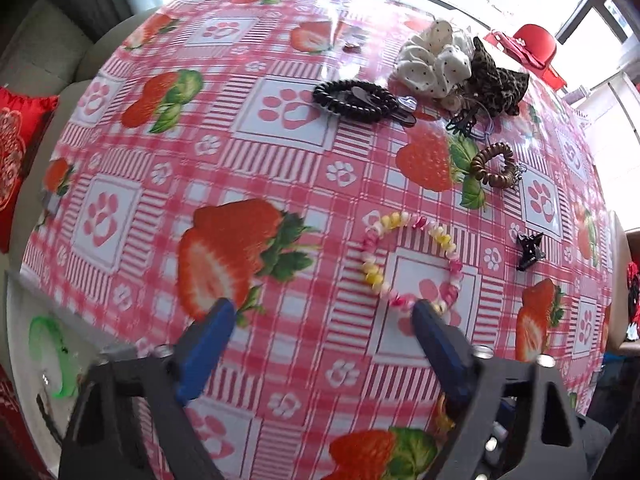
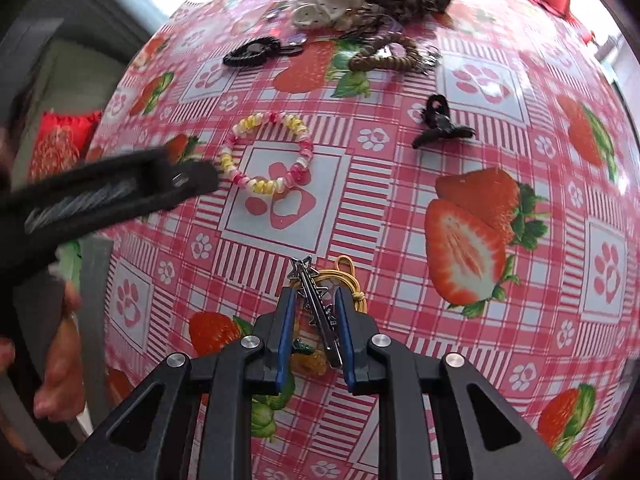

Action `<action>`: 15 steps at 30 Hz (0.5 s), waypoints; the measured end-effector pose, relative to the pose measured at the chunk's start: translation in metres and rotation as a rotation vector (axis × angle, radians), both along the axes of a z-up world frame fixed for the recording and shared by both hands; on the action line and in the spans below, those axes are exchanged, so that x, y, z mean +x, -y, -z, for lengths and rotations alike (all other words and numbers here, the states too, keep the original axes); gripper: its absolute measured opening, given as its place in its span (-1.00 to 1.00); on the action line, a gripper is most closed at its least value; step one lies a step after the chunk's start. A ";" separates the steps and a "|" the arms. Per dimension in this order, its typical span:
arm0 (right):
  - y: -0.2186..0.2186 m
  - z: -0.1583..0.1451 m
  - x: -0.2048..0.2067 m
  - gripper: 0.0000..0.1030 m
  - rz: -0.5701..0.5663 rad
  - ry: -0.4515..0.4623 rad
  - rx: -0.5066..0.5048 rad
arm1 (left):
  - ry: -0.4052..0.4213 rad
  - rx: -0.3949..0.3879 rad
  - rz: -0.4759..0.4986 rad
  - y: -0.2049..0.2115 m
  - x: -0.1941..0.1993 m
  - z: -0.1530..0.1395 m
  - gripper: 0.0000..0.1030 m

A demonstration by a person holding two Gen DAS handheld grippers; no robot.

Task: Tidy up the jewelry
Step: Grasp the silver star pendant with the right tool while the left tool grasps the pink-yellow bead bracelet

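Spread wide, the left gripper's (image 1: 320,312) jaws hang over the strawberry-print tablecloth (image 1: 280,152), one blue fingertip (image 1: 424,312) at the edge of the pink-and-yellow beaded bracelet (image 1: 412,256). Nearly together, the right gripper's (image 2: 316,300) jaws pinch a silver star hair clip (image 2: 318,304) above a yellow elastic band (image 2: 348,278). A black claw clip (image 2: 440,124) lies beyond.

Black tongs (image 2: 316,312) carry blue pads (image 2: 285,340) and silver screws (image 2: 250,342).
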State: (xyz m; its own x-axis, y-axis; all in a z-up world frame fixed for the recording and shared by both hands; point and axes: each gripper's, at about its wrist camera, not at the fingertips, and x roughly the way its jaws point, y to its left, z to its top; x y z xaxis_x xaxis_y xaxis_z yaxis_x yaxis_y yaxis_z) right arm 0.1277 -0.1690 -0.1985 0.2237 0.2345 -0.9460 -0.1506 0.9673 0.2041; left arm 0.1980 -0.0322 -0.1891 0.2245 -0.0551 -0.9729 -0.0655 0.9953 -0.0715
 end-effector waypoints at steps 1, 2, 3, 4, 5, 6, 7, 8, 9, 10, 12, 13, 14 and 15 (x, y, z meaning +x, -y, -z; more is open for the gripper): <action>-0.003 0.000 -0.001 -0.57 -0.019 0.005 -0.019 | -0.008 0.003 0.010 0.003 0.004 0.003 0.65; -0.006 0.000 -0.002 -0.57 -0.039 0.012 -0.040 | -0.010 0.006 0.015 0.005 0.006 0.005 0.65; -0.008 0.000 -0.003 -0.57 -0.053 0.017 -0.055 | -0.009 0.007 0.021 0.007 0.009 0.007 0.63; -0.011 0.000 -0.004 -0.57 -0.066 0.023 -0.069 | -0.008 0.009 0.028 0.010 0.012 0.008 0.57; -0.013 0.000 -0.005 -0.57 -0.076 0.029 -0.081 | -0.011 0.012 0.034 0.012 0.014 0.010 0.45; -0.014 0.000 -0.005 -0.62 -0.079 0.033 -0.087 | -0.013 0.019 0.042 0.015 0.017 0.011 0.45; -0.014 0.000 -0.006 -0.70 -0.077 0.037 -0.093 | -0.007 0.029 0.048 0.018 0.019 0.011 0.45; -0.013 0.000 -0.005 -0.70 -0.067 0.036 -0.095 | -0.002 0.036 0.057 0.021 0.021 0.011 0.45; -0.011 0.000 -0.005 -0.71 -0.054 0.034 -0.078 | 0.001 0.042 0.065 0.025 0.023 0.011 0.42; -0.006 0.000 -0.004 -0.74 -0.028 0.029 -0.048 | 0.004 0.052 0.073 0.028 0.025 0.011 0.37; 0.002 0.000 -0.003 -0.77 0.009 0.021 -0.001 | 0.007 0.074 0.087 0.035 0.028 0.011 0.15; 0.007 -0.001 -0.003 -0.78 0.031 0.019 0.028 | 0.010 0.076 0.094 0.038 0.029 0.011 0.11; 0.013 -0.003 -0.003 -0.78 0.055 0.017 0.061 | 0.013 0.073 0.098 0.041 0.030 0.011 -0.01; 0.018 -0.006 -0.003 -0.78 0.078 0.018 0.088 | 0.015 0.064 0.106 0.042 0.031 0.010 -0.21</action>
